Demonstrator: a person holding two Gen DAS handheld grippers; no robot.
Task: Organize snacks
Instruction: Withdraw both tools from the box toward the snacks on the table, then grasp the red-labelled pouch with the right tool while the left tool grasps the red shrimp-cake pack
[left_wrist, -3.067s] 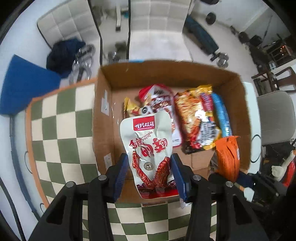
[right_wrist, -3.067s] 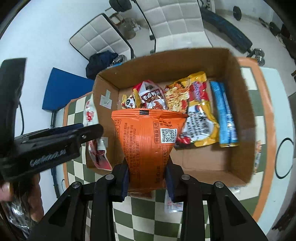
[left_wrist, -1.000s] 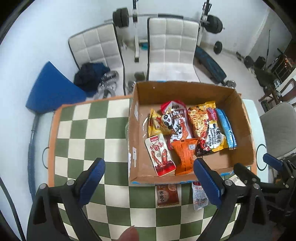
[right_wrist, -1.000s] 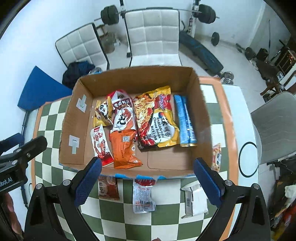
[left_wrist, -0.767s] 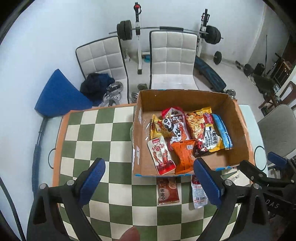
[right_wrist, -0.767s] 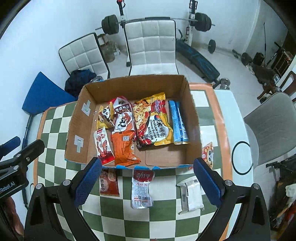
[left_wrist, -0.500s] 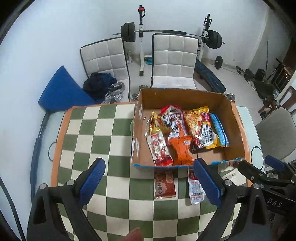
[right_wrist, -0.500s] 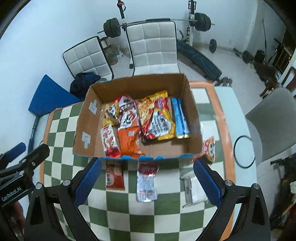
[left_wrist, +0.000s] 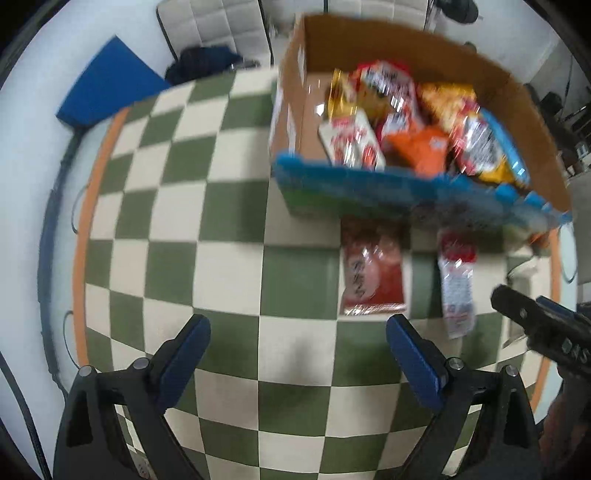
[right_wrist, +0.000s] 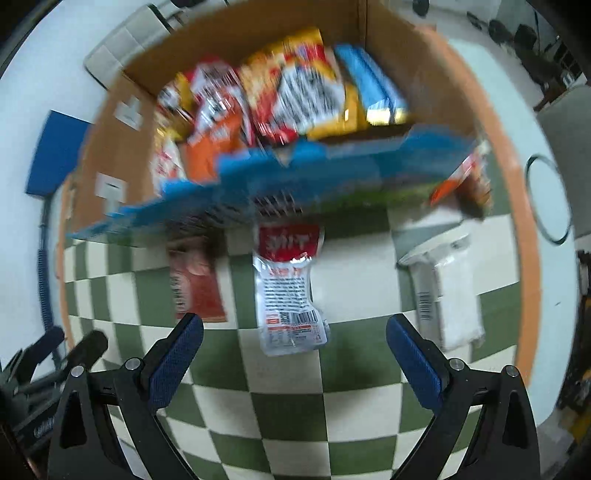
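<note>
Both claws spread wide and empty — left gripper (left_wrist: 297, 356), right gripper (right_wrist: 295, 356) — low in frame, red packet (left_wrist: 371, 273), clear-and-red packet (right_wrist: 290, 295) beneath cardboard box (right_wrist: 110, 147), nothing between.

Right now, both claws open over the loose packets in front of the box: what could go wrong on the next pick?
1. Both views are motion-blurred, so aiming may be off; the right claw could miss the clear packet with the red top.
2. The red packet and that clear packet lie with their far ends against the box front; a claw could bump the wall.
3. The left claw and right claw work side by side and might collide.
</note>
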